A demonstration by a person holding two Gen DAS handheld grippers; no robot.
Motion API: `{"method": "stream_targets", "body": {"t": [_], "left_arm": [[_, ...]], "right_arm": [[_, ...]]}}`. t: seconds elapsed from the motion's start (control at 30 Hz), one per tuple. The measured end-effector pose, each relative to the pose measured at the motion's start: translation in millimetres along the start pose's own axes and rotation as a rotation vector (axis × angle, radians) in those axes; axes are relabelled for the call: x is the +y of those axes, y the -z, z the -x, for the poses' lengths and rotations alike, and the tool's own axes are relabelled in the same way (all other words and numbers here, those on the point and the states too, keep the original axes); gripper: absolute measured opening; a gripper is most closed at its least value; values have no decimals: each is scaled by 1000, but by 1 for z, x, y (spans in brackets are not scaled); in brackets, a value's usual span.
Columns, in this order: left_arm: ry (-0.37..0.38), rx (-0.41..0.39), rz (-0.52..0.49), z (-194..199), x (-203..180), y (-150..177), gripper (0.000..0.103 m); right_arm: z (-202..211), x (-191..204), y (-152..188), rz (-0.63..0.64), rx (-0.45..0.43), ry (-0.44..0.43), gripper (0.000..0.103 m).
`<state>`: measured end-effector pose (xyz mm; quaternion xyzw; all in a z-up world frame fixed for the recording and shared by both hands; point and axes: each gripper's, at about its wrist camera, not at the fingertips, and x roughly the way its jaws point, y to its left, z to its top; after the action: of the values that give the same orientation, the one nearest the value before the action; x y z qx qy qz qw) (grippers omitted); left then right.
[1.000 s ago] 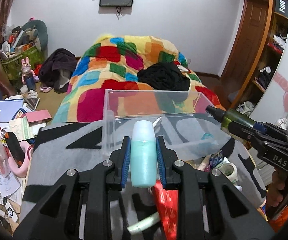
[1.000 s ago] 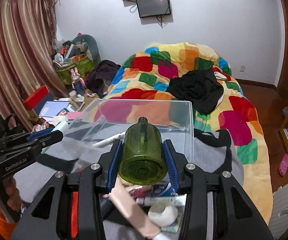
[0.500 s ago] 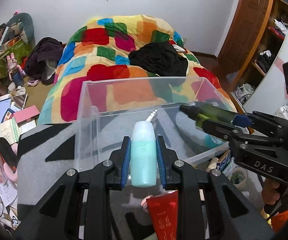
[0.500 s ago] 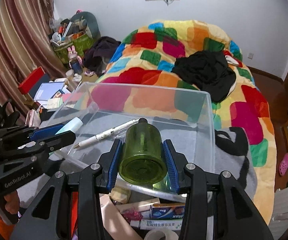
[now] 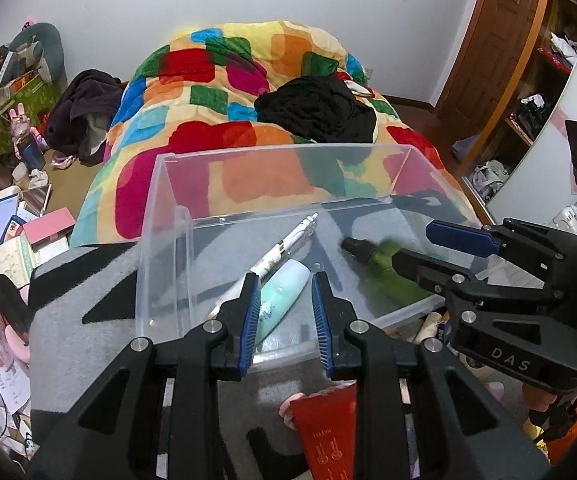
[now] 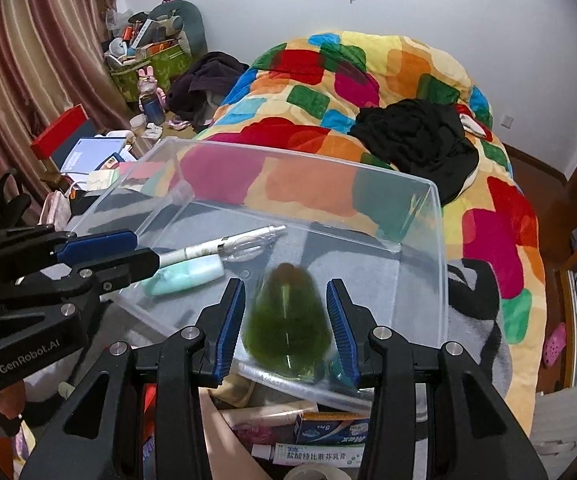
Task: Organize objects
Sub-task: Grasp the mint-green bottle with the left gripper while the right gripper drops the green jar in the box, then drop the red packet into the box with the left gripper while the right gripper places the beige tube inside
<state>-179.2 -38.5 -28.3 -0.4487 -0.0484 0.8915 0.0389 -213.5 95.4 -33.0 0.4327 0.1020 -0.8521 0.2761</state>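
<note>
A clear plastic bin (image 5: 168,216) (image 6: 436,248) stands on a grey and black cloth. Inside it lie a white pen (image 5: 284,244) (image 6: 224,244), a teal tube (image 5: 284,288) (image 6: 188,276) and a green bottle (image 5: 384,272) (image 6: 288,316), the bottle blurred with motion. My left gripper (image 5: 284,308) is open over the bin's near edge, its jaws either side of the teal tube without touching it. My right gripper (image 6: 286,316) is open, its jaws either side of the green bottle.
A red tube (image 5: 328,432) lies in front of the bin. A toothpaste box (image 6: 316,454), a blue box (image 6: 332,428) and a tape roll (image 6: 316,474) lie below it. A bed with a colourful quilt (image 5: 248,80) is behind. Clutter (image 5: 4,240) lies left.
Both grippers have opened over the bin. The teal tube has left my left gripper and the green bottle has left my right gripper; both now lie in the bin.
</note>
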Motion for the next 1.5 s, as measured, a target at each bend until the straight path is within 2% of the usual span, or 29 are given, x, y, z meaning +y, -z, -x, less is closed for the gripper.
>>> {"method": "stream_targets", "body": {"t": [0.07, 0.13, 0.2, 0.33, 0.4, 0.5, 0.63, 0.83, 1.07, 1.23, 1.3, 1.37, 1.5], "left_arm": [[-12, -14, -7, 6, -3, 0, 29], [-25, -38, -11, 15, -6, 2, 39], [-34, -61, -10, 23, -8, 4, 55], [-68, -106, -25, 42, -14, 12, 67], [-80, -118, -27, 48, -17, 16, 78], [-100, -141, -28, 58, -20, 26, 89], [-110, -148, -19, 64, -21, 40, 91], [-96, -100, -4, 58, -23, 64, 95], [-68, 1, -18, 30, -34, 90, 95], [-66, 22, -17, 17, -38, 98, 96], [-66, 20, -8, 16, -38, 98, 95], [-65, 15, 3, 16, -35, 98, 95], [-63, 3, 25, 17, -30, 100, 94]], "right_arm": [[7, 2, 1, 11, -13, 3, 41], [14, 3, 3, 19, -30, 8, 44], [24, 4, 6, 26, -54, 14, 47], [44, 3, 14, 27, -102, 18, 54], [54, 1, 20, 20, -120, 14, 59], [67, -5, 31, 10, -143, 18, 61], [80, -13, 46, -7, -158, 29, 61], [88, -21, 78, -26, -139, 38, 61], [79, -20, 119, -5, -77, 51, 61], [69, -15, 145, 8, -34, 59, 61], [67, -17, 150, -5, -35, 53, 58], [66, -19, 152, -22, -32, 36, 46], [65, -17, 154, -22, -26, 1, 33]]}}
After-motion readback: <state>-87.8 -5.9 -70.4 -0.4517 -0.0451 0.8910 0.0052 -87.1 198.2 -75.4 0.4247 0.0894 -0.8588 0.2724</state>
